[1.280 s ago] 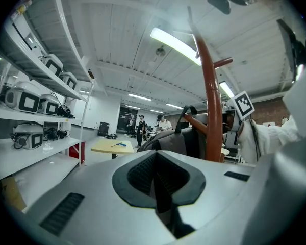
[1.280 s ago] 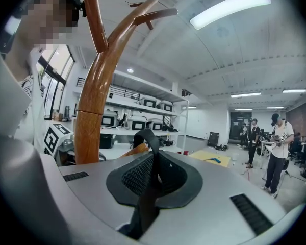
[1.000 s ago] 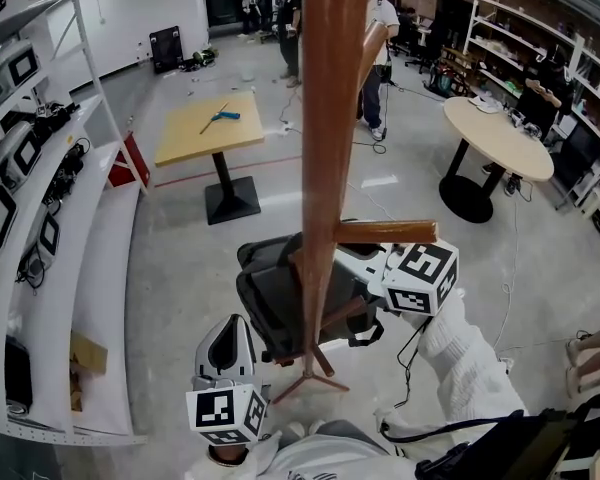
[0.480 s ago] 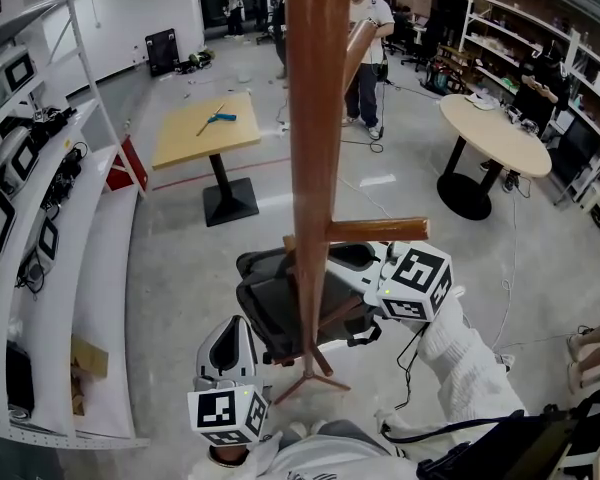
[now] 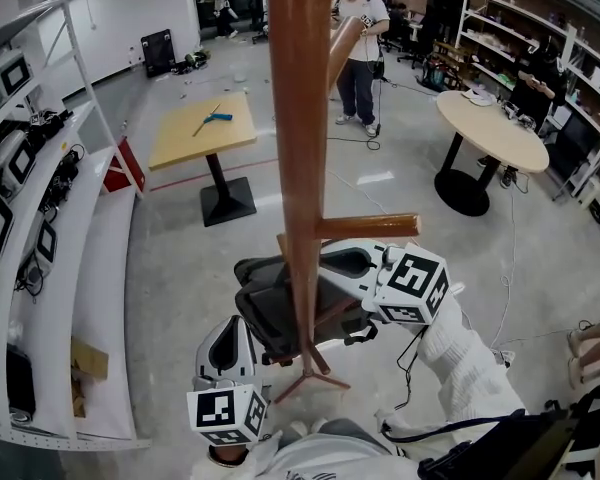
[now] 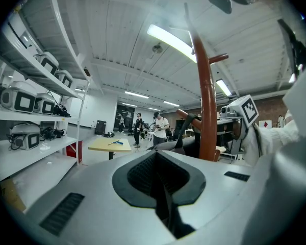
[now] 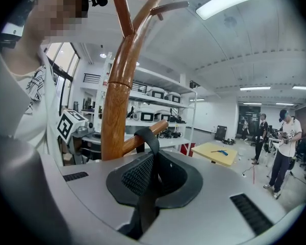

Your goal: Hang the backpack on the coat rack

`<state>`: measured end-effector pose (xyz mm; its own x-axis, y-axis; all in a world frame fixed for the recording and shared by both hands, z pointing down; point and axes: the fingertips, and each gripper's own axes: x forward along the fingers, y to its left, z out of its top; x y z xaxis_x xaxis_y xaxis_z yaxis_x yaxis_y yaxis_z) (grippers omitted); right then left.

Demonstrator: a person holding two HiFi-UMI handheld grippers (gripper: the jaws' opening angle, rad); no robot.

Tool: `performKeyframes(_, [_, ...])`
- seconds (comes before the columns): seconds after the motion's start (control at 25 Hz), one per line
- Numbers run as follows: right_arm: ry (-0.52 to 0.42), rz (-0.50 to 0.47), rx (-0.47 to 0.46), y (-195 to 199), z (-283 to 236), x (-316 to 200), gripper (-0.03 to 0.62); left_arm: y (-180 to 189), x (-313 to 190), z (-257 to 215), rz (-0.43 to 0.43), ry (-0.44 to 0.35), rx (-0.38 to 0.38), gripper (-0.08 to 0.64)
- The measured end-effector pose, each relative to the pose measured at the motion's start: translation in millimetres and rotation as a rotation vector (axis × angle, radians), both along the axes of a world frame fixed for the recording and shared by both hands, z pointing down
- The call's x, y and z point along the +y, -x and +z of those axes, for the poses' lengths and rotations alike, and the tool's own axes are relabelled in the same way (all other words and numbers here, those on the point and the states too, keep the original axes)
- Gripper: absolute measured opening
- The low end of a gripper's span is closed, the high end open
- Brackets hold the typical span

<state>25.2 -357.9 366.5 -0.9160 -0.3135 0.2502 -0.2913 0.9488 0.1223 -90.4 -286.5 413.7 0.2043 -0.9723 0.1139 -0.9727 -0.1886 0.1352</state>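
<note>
The right gripper [image 7: 149, 181], clenched on the strap [image 7: 152, 139] of the backpack [image 5: 263, 306], lays it across a low peg [image 7: 128, 145] of the coat rack [image 5: 300, 148] for hooking, while the left gripper [image 6: 160, 188], jaws together and empty, stands clear.

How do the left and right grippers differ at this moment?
The right gripper is shut on the backpack strap, which loops over a coat rack peg. The left gripper is shut on nothing. The right gripper sits high beside the rack pole, while the left gripper hangs lower, away from it. Both have their jaws together.

Bright ceiling strip light [image 6: 171, 41], fisheye-warped edges, dark vignetted corners
</note>
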Motion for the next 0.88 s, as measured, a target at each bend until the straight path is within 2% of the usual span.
performKeyframes(0.28, [-0.022, -0.033, 0.065, 1, 7, 8, 0.025, -2, 1, 1, 0.008, 0.001, 0.002, 0.003])
performKeyframes(0.72, [0.003, -0.124, 0.186, 4, 21, 22, 0.026, -4, 5, 1, 0.016, 0.001, 0.010, 0.003])
performKeyframes(0.88, [-0.028, -0.130, 0.255, 4, 25, 22, 0.026, -4, 7, 3, 0.015, 0.004, 0.013, 0.003])
